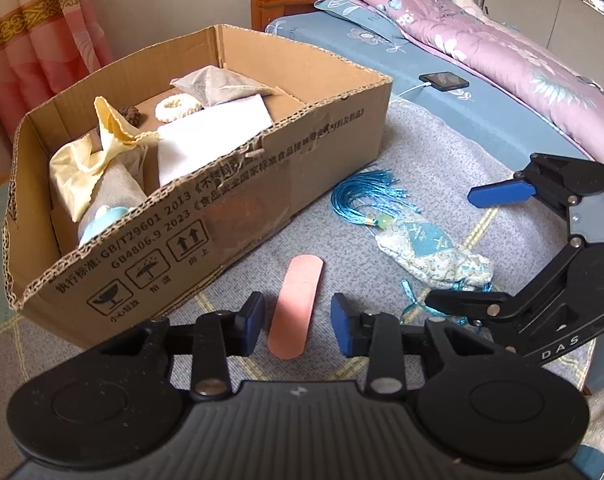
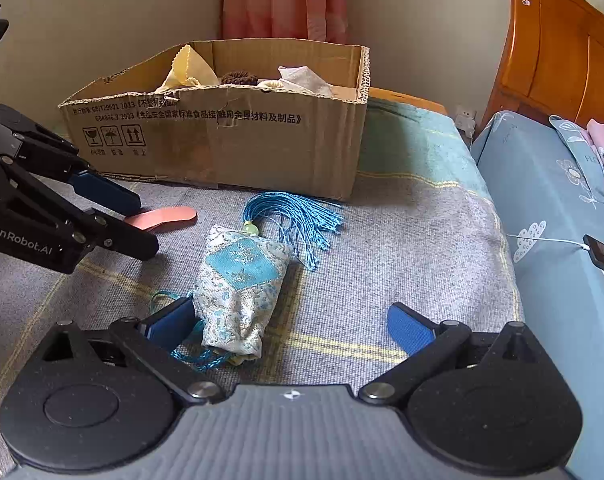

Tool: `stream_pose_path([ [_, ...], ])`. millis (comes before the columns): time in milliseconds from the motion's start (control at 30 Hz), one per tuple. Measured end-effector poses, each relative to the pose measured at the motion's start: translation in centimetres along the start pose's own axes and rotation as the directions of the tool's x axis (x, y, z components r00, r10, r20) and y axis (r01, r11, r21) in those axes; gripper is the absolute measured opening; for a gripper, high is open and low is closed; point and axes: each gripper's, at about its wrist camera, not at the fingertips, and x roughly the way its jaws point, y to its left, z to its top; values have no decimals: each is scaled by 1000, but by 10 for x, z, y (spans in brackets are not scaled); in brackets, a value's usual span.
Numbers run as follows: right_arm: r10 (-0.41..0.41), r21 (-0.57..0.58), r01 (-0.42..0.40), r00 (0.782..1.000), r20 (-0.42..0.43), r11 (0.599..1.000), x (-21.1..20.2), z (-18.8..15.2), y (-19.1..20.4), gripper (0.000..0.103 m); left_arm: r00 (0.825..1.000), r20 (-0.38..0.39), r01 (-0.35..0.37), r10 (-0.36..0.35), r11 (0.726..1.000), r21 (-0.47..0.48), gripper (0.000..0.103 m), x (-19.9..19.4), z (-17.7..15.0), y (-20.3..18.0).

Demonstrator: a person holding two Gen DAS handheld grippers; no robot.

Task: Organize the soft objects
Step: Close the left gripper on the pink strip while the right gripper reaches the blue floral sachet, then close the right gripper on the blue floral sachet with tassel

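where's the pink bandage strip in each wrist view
Left wrist: the pink bandage strip lies flat on the grey blanket at bottom centre, between the open fingers of the left claw.
Right wrist: it sits at mid-left, partly hidden behind the left claw.
Shared landmark: the cardboard box, just behind the strip in both views.

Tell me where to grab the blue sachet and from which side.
Grip the sachet across its plump cloth body, coming from above with the right hand-held gripper, which is open next to it. It lies flat on the blanket; the tassel and cord loops are loose and would probably slip.
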Motion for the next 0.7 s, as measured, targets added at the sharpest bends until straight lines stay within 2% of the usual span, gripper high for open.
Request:
stream_pose_path([
  [67, 0, -1, 0, 1000, 2, 1000, 0, 0, 0, 103, 1000, -3, 4, -4, 1000, 10, 31, 1, 2, 1],
  [200, 2, -8, -2, 1000, 4, 1000, -1, -1, 1, 103, 1000, -6, 8, -8, 1000, 24, 18, 1, 3, -2],
  [433, 5, -21, -5, 1000, 6, 1000, -2, -1, 4, 103, 1000, 4, -28, 28, 999, -19, 17, -4, -3, -3],
  [567, 46, -51, -45, 999, 14, 998, -5, 1, 11, 103, 998, 10, -64, 64, 996, -57, 17, -11, -9, 3],
  [667, 85, -75, -83, 996, 21, 994, -7, 2, 20, 98, 997, 9, -79, 80, 993, -86, 17, -16, -13, 10],
  [700, 93, -84, -91, 995, 22, 992, -6, 3, 23, 94, 996, 8, -83, 84, 992, -91, 17, -17, -14, 11],
])
